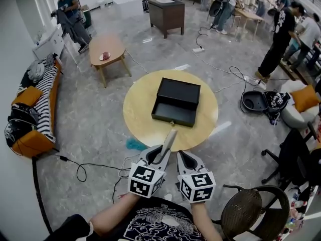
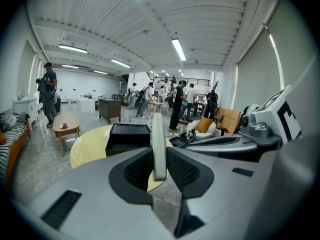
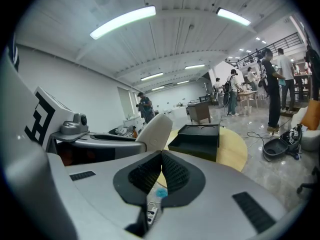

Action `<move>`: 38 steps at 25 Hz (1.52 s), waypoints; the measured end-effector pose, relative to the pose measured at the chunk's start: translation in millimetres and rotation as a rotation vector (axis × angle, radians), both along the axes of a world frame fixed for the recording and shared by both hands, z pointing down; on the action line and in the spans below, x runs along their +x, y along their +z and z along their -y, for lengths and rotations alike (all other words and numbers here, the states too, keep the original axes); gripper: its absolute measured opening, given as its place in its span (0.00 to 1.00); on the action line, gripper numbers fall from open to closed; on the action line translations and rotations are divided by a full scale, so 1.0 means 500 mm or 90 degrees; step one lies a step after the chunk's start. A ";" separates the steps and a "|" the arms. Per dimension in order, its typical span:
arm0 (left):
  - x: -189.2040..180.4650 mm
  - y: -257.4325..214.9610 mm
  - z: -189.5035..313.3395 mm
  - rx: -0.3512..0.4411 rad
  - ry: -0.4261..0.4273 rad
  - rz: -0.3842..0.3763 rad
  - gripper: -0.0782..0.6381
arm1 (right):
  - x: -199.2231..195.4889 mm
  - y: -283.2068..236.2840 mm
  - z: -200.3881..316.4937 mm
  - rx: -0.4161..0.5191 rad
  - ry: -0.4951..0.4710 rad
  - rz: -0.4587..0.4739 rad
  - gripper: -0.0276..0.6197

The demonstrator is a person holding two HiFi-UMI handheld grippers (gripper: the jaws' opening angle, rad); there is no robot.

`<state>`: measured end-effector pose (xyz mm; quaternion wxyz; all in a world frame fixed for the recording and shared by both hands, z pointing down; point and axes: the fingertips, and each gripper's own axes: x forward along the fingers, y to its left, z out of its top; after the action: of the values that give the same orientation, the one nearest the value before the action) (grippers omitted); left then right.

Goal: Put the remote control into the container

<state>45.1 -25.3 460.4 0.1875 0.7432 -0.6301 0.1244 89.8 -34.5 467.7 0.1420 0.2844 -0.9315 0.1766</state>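
Left hand-held gripper (image 1: pixel 162 153) clamps remote control (image 1: pixel 169 140); container (image 1: pixel 173 116) on table (image 1: pixel 139 109).

left claw (image 1: pixel 161 151) grips remote control (image 1: pixel 170 137) | container (image 1: pixel 173 115) open on round table (image 1: pixel 140 104) | right claw (image 1: pixel 186 157) alongside

In the head view your left gripper (image 1: pixel 163 153) covers the lower end of the remote control (image 1: pixel 169 140), so you can't see how deep it sits between the jaws. In the left gripper view the remote control (image 2: pixel 158 144) stands edge-on, and its button face doesn't show. There too, the near wall of the container (image 2: pixel 128 140) hides its floor. At 11 o'clock in the head view, the small pinkish thing (image 1: pixel 105 55) on the oval table (image 1: pixel 113 43) is too small to tell. At 5 o'clock the bottom edge cuts off the chair (image 1: pixel 251 217).
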 end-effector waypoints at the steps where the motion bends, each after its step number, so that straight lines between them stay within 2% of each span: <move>1: -0.003 0.000 0.004 0.001 0.001 -0.002 0.24 | -0.004 0.001 0.004 0.000 0.000 -0.002 0.08; 17: -0.053 0.044 0.122 -0.012 0.040 -0.033 0.24 | -0.055 0.038 0.106 -0.010 0.035 -0.036 0.08; 38: -0.167 0.093 0.290 -0.066 0.106 -0.022 0.24 | -0.180 0.065 0.277 -0.045 0.072 -0.050 0.08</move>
<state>-38.4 -170.5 506.6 0.2257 0.7843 -0.5554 0.1595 -0.3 -173.0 500.1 0.1785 0.3381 -0.9008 0.2059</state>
